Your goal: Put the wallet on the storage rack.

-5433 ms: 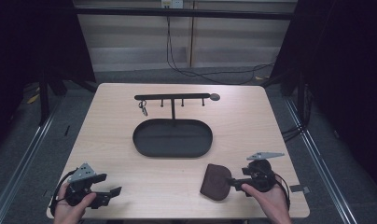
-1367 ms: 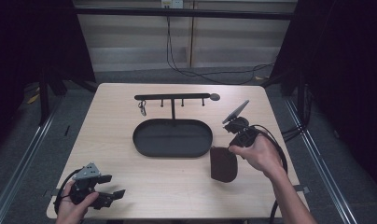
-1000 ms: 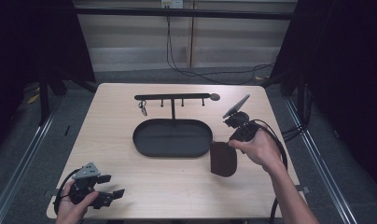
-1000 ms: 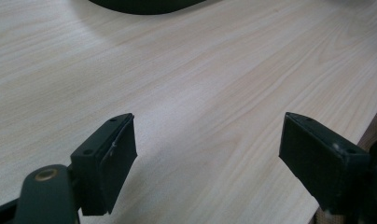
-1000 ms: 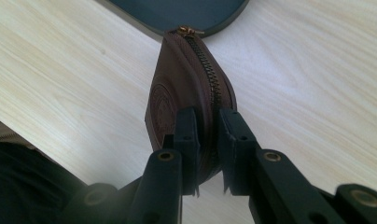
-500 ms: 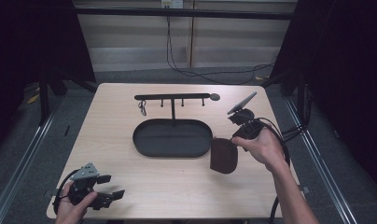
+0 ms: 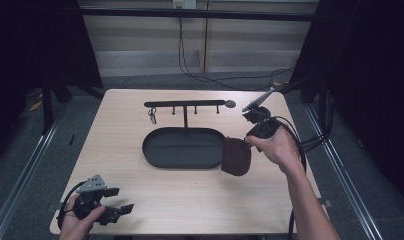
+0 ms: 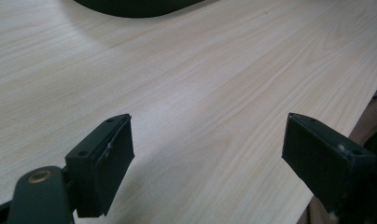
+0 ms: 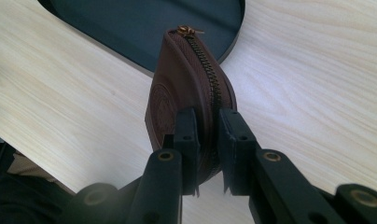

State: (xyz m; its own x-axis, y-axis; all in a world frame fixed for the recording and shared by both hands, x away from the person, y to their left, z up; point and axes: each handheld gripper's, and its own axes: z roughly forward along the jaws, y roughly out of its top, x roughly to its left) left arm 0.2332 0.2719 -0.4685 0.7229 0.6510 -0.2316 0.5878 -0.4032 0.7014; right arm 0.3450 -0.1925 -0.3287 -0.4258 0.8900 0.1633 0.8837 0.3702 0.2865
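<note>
Brown zip leather pouch (image 9: 189,93) is pinched in my right gripper (image 9: 206,140) at the right end of the dark oval tray (image 7: 182,147), mid frame, so next I lower it in and let go, while my left gripper (image 8: 207,161) waits wide apart, lower left.

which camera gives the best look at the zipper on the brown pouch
The right gripper view: the pouch sits close between that gripper's jaws, zipper edge-on and sharp. The high view shows the pouch as a small dark shape by the tray, zipper indistinct.

lab/test rig: bare table (image 7: 140,200), black curtains (image 7: 35,45), cables (image 7: 190,60).
</note>
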